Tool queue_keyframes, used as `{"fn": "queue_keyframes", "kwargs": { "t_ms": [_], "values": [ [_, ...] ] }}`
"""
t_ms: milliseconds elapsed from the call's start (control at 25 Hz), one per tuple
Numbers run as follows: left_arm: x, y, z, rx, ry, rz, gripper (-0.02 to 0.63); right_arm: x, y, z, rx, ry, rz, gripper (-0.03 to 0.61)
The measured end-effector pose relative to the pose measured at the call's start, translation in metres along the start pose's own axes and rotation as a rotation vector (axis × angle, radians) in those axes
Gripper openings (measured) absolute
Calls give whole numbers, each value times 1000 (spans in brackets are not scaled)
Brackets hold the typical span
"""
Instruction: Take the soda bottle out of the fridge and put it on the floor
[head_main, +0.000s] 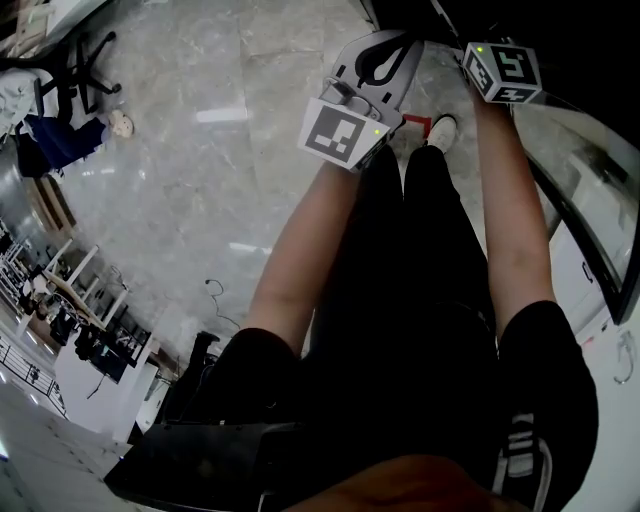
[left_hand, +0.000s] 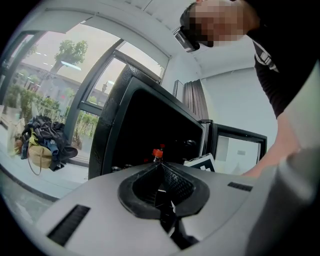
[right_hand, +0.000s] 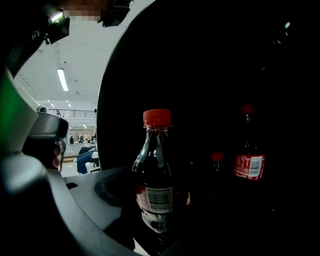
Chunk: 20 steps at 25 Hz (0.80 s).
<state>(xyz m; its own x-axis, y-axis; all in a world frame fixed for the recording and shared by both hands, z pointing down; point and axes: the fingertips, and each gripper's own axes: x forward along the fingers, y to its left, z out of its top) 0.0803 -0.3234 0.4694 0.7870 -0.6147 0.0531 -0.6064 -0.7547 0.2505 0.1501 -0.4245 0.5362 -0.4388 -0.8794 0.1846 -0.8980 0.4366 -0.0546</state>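
"Red cap, dark body: which one do you have, and where is it?" my bench partner asks.

"Entry. The soda bottle (right_hand: 156, 170) stands upright at the front of the fridge (left_hand: 112, 117), not yet out. My right tongs (right_hand: 159, 215) pinch it at label height. The near jaw lies against the label's side. The far jaw is dim, but I read it as bearing too. My left tongs (left_hand: 160, 169) are pressed together with nothing between them, outside the opening."

"How do you draw it out cleanly?"

"Judgement: keep the pinch firm, lift only a little, and pull straight back toward me with the bottle upright. It is round and smooth, so it could turn or slip if I swing it."

"Edges? Room?"

"The other bottles (right_hand: 248, 162) stand behind mine and to its right, apart from it, so backing out should touch none. The door (head_main: 585, 250) stands open along my right, so I keep that elbow in. The floor (head_main: 200, 180) to my left front is bare stone with wide room. My shoe (head_main: 441, 131) is close under the tongs, so I would set down left of it."
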Motion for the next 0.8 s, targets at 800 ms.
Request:
{"fn": "queue_keyframes", "kwargs": {
  "t_ms": [800],
  "values": [
    [-65,-68,74,84,1,195,2,-132,86,86,-69,53,380,318]
  ]
}}
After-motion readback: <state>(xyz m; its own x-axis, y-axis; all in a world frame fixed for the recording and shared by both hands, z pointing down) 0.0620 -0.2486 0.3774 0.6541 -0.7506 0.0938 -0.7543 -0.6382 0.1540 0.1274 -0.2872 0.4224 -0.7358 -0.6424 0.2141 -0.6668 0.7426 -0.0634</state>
